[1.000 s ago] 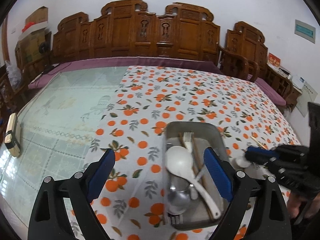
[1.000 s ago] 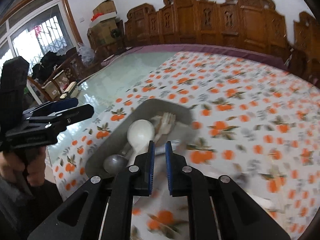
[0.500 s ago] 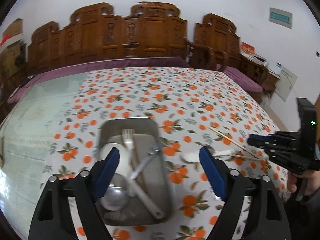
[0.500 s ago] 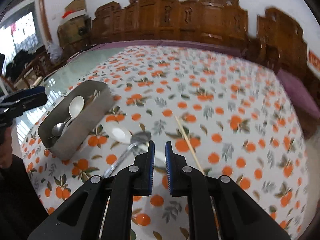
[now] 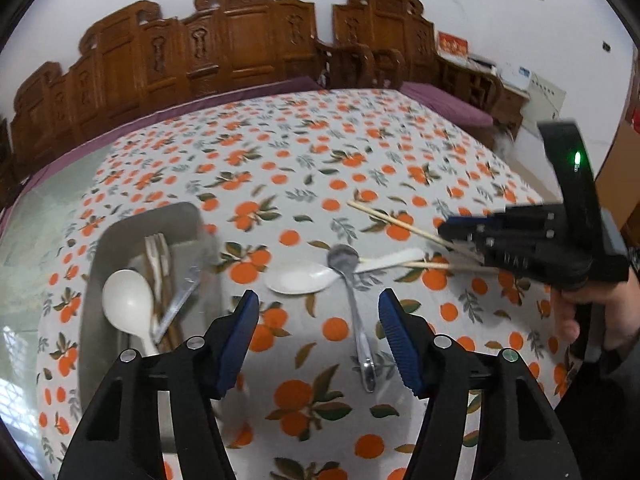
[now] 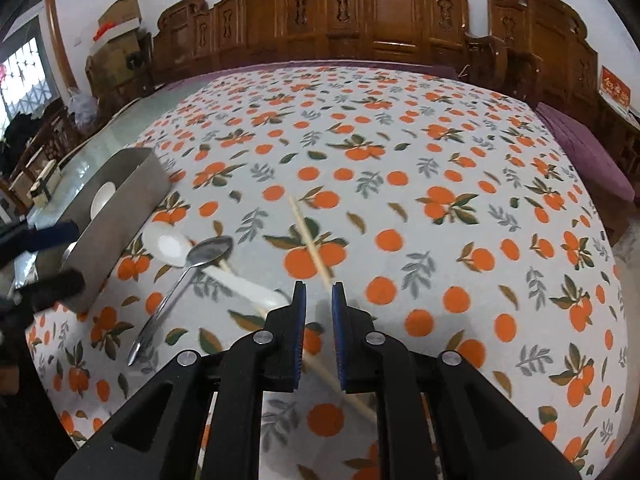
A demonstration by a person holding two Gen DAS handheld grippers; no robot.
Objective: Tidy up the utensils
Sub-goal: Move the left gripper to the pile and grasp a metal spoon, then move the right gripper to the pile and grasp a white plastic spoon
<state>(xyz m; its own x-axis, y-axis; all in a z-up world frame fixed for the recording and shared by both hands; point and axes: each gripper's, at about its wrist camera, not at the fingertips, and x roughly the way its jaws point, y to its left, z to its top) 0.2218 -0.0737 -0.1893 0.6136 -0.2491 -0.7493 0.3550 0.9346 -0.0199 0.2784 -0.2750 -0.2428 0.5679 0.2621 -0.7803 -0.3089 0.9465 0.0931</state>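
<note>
Tray (image 5: 132,224) w/ utensils near table edge, open cloth (image 6: 400,152) beyond.

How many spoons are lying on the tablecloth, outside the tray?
2: a white spoon beside the tray and a metal spoon crossing its handle. Others lie inside the tray.

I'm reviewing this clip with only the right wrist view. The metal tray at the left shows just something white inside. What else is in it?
Observer: The left wrist view looks down into the tray: a white spoon, a pale fork and brown chopsticks.
Operator: And the other tool? I see only a blue pad at my edge.
Observer: The left gripper is open, its jaws closing, with nothing between the pads. The metal spoon lies on the cloth below them.
Operator: Is anything lit on my own tool?
Observer: On the right gripper, a green light glows.
</note>
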